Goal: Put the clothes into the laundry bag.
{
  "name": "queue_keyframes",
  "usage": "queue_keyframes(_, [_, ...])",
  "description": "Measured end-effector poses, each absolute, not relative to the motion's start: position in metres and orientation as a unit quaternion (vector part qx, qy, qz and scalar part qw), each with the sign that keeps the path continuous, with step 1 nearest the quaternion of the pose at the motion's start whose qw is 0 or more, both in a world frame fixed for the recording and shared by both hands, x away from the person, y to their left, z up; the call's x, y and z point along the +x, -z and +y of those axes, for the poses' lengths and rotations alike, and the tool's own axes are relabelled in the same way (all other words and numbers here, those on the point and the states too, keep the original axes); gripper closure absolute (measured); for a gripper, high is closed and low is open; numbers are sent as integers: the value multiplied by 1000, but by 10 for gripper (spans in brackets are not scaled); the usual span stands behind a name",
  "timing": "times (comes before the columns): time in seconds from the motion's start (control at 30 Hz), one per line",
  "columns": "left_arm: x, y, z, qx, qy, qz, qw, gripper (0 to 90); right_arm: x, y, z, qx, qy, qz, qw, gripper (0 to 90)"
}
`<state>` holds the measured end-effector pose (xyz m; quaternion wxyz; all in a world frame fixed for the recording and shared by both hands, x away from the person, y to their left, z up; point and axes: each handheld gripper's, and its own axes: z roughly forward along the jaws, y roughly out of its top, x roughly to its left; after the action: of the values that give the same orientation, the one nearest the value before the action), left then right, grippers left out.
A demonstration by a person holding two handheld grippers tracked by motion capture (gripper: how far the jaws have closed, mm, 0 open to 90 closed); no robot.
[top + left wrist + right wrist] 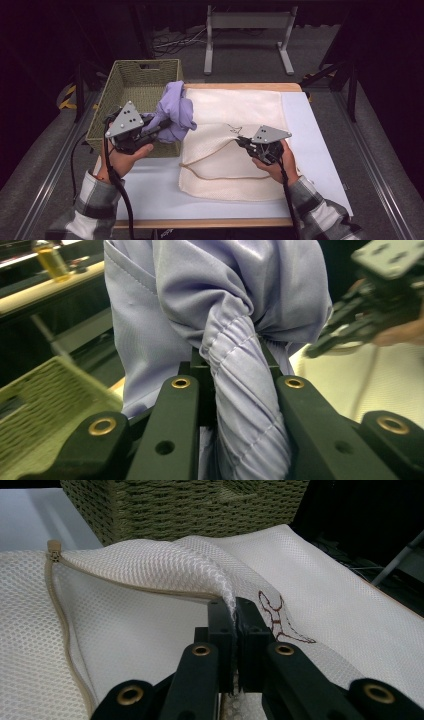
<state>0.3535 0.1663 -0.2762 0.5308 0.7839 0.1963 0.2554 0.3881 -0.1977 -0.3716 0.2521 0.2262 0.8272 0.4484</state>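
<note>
A person stood at a table with a claw in each hand. The left gripper was clamped tight on a bunched fold of a lilac garment, which hung from its jaws above the near corner of a woven green basket, just left of a cream mesh laundry bag lying flat on the white table top. The right gripper had its jaws fully closed on a pinch of the bag's upper mesh layer beside the open zip, lifting it into a low tent.

To do this step well, it seemed the right claw should raise the flap higher to widen the mouth, while the left carried the garment low and straight in, so no trailing cloth snagged the zip.

The garment was smooth, thin, pale purple fabric with stitched seams, twisted into a rope where it was gripped and loose and draping beyond
</note>
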Motion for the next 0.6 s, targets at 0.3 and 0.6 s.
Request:
queue_keyframes(0.3, [326, 283, 132, 803, -217, 140, 537, 794, 388, 372, -198, 226, -448, 827, 252, 871])
queue_keyframes(0.6, [322, 305, 101, 828, -168, 115, 523, 794, 388, 372, -197, 226, -447, 828, 250, 871])
